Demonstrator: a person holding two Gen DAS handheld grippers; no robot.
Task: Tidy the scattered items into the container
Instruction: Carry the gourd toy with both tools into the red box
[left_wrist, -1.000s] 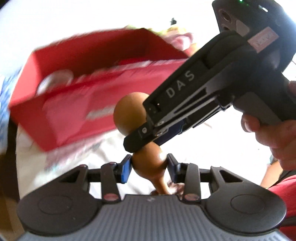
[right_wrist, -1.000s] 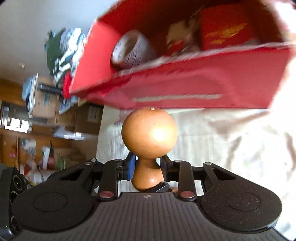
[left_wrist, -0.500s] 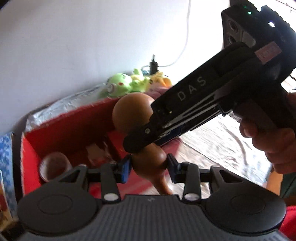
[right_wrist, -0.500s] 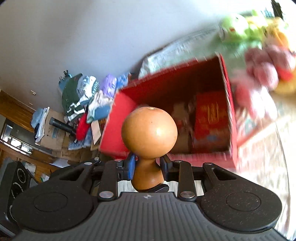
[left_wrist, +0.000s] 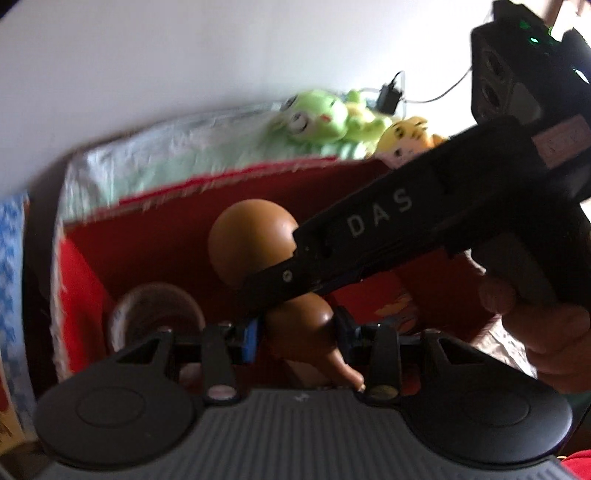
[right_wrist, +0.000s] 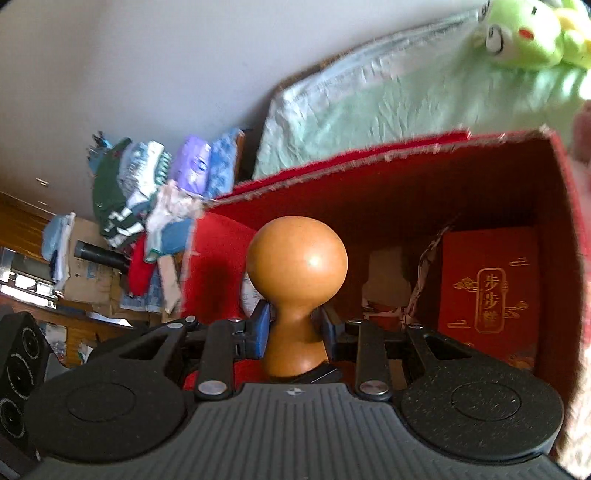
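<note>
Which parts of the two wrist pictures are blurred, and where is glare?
Left wrist view: the red cardboard box rim and green plush toy are motion-smeared. Right wrist view: the brown gourd is sharp with a small highlight; the box rim is smeared and the upper right corner is overexposed.

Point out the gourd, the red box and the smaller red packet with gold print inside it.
gourd (right_wrist: 297, 258): right wrist view, on its round bulb.
red box (right_wrist: 406, 192): right wrist view, on its inner back wall.
red packet (right_wrist: 487, 295): right wrist view, on its gold-printed face.
</note>
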